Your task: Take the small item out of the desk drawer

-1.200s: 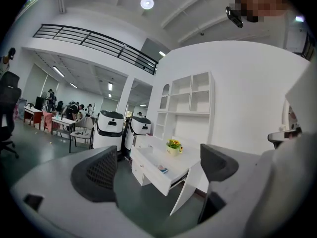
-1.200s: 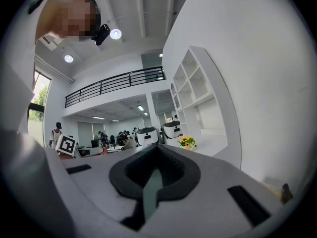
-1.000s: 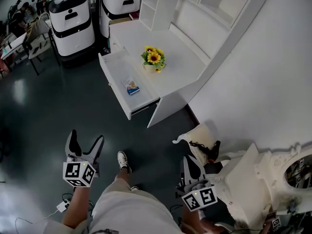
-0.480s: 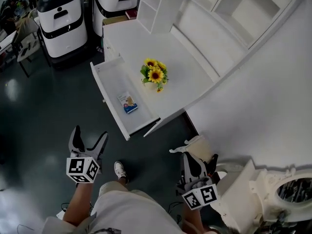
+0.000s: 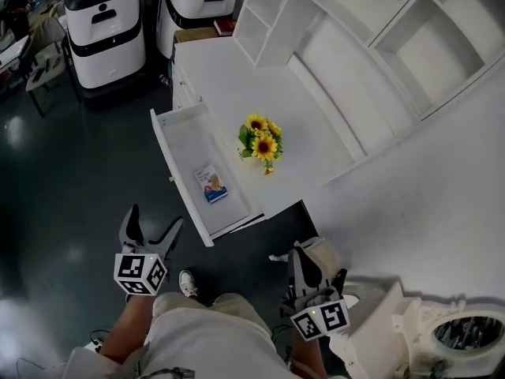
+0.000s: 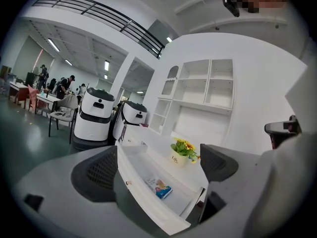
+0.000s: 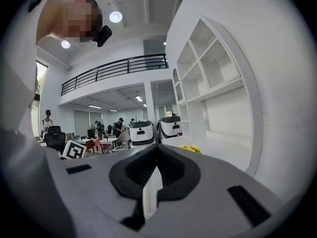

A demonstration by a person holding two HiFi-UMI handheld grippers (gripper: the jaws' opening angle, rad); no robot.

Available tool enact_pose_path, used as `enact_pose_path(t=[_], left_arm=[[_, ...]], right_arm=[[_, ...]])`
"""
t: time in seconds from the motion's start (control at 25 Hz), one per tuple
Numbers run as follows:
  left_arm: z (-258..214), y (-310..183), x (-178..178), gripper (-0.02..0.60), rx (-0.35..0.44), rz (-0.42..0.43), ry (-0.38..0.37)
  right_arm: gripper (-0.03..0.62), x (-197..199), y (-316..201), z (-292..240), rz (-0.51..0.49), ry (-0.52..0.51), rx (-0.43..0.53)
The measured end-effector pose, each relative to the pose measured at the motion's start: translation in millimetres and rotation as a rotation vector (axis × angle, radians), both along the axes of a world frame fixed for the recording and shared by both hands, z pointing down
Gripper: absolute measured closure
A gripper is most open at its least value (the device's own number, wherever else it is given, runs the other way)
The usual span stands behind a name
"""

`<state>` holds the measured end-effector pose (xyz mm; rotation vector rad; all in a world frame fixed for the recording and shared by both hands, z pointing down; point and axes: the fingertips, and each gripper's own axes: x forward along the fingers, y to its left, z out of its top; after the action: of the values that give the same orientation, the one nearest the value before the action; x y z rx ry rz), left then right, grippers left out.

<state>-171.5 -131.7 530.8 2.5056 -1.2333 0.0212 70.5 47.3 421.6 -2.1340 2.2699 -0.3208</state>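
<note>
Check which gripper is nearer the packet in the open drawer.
Left. The left gripper is just short of the drawer front, facing the packet; the right gripper is farther, off to the right.

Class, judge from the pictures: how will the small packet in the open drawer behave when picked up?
The packet lies flat and thin in the drawer, so it is probably light and won't roll. It looks like a soft wrapper, so it may flex.
</note>
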Motion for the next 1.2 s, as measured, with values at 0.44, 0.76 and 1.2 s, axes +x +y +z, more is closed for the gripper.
enact_pose_path(t=[0.44, 0.76, 1.2], left_arm=[[11.2, -39.5, 28.6, 0.077, -0.024, -0.075, -0.034], [26.4, -59.7, 84.6, 0.078, -0.084, -0.126, -0.065], [94.3, -96.5, 177.8, 0.078, -0.145, -0.129, -0.187]], right_arm=[[0.583, 39.0, -75.0, 6.2, -0.106, -0.029, 0.025], [0.583, 82.0, -141.4, -9.8, -0.237, -0.033, 0.087], [0.583, 132.8, -179.6, 11.5, -0.314, -0.039, 0.027]])
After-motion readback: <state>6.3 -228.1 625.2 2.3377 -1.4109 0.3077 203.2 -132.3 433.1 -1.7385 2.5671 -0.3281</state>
